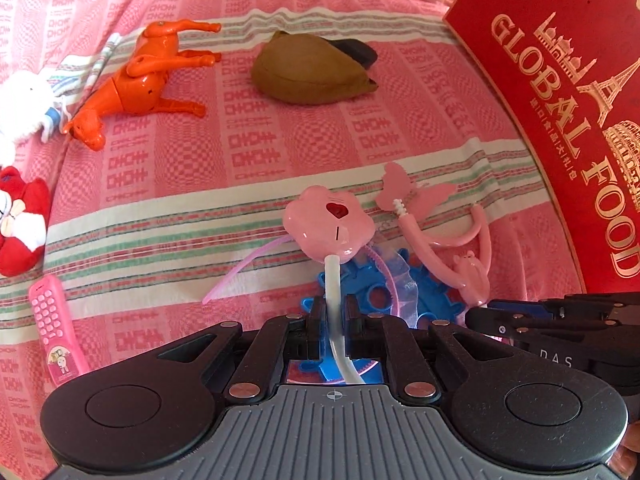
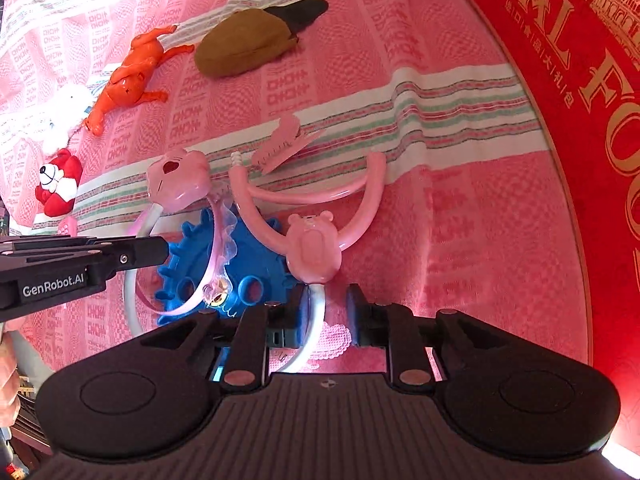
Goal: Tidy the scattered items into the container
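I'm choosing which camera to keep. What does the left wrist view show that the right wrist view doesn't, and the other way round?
Only left wrist: the left gripper with its fingers shut on the white tube below the pink flower head.
Only right wrist: the right gripper open around the tube under the pink bear.
Both: orange horse, brown pouch, blue gear, red box.

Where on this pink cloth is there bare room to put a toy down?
Bare cloth lies between the orange horse, brown pouch and pink flower toy. It is crowded around the blue gear, and the red box borders the right.
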